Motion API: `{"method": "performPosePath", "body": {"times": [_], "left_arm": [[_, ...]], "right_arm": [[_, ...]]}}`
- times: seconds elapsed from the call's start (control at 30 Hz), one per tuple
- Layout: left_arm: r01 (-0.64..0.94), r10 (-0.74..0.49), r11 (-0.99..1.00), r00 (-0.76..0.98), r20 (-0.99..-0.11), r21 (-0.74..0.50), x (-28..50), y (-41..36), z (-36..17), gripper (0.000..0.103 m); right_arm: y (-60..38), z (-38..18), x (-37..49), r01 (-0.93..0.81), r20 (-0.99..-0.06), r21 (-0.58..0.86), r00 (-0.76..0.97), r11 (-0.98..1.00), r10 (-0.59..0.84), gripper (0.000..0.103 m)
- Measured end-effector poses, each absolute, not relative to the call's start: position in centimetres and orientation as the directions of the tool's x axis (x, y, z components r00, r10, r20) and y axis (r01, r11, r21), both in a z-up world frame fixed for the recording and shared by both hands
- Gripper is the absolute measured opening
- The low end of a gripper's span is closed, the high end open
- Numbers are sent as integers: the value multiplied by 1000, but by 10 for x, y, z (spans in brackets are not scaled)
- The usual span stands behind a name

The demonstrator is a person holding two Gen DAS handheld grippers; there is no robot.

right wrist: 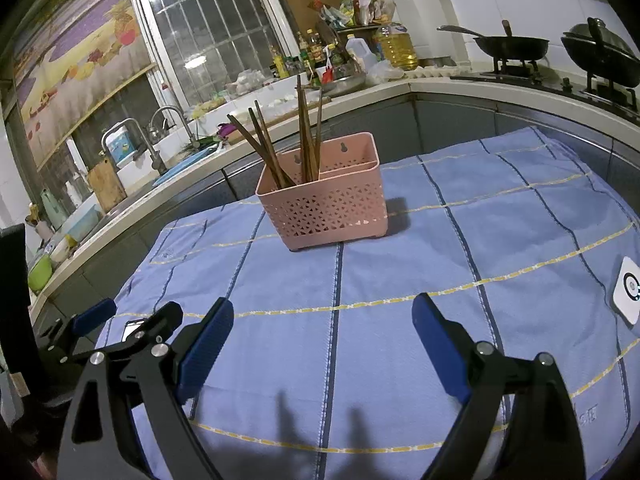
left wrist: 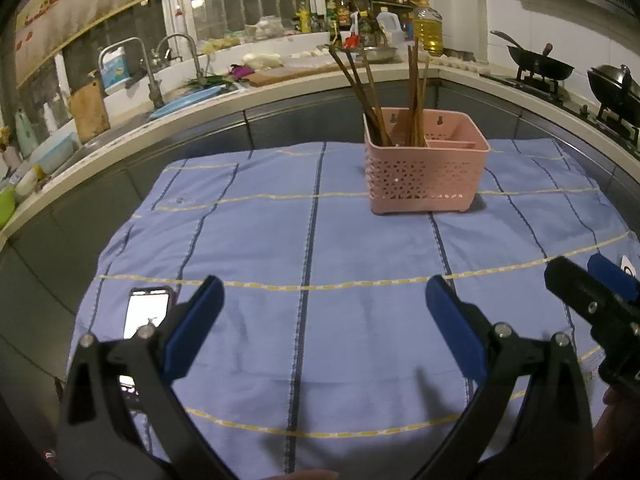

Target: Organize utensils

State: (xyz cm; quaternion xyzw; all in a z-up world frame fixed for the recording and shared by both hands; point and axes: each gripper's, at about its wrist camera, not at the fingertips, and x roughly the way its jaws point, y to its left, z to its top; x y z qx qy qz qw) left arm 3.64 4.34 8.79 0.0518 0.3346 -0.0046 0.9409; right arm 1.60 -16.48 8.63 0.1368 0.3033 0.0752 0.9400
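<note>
From the left wrist: the left gripper (left wrist: 320, 300) hangs over the blue checked cloth (left wrist: 248, 240) on the bench, jaws spread wide, nothing between them. The pink basket (left wrist: 426, 178) stands upright further back on the cloth, brown chopsticks (left wrist: 372, 92) leaning in its left compartment. A lit phone (left wrist: 146, 316) lies just beside the left finger.

Over to the right wrist: the right gripper (right wrist: 324, 324) is wide apart too and holds nothing above the cloth. The basket sits well ahead, chopsticks fanned out of it. A white device (right wrist: 628, 290) rests at the cloth's right edge.
</note>
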Motion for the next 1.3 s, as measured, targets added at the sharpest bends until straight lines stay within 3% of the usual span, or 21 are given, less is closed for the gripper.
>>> {"method": "performPosePath", "body": {"times": [1.3], "left_arm": [[79, 34, 986, 772, -634, 149, 41, 7, 81, 97]], "right_arm": [[-200, 76, 13, 2, -543, 378, 810, 926, 220, 90]]}}
